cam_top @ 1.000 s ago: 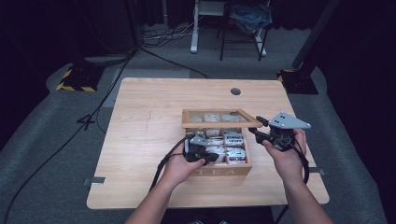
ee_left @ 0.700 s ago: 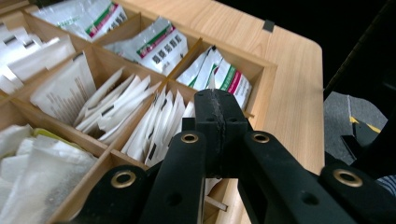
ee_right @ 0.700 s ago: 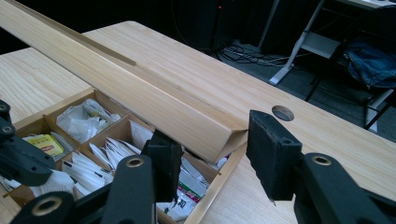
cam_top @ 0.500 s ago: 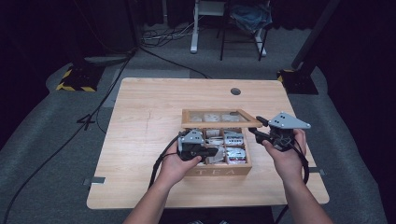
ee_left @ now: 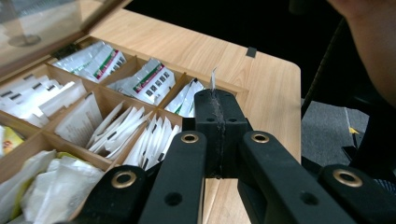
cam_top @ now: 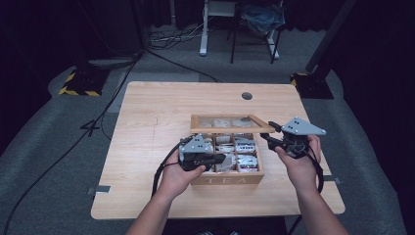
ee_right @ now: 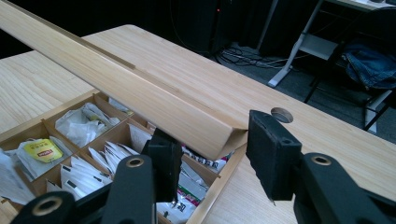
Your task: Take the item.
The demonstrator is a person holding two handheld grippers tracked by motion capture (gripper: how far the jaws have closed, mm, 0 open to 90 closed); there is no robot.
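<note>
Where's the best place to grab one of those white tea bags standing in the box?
Pinch the top edge of a tea bag, coming straight down from above. The bags stand on edge, packed side by side, and the walls of the box close off their sides, so only the tops are free.

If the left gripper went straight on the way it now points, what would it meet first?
Probably nothing close: the left gripper, shut on a thin paper tag, points over the tea box's end compartments toward the table's far edge. Depth is unclear.
</note>
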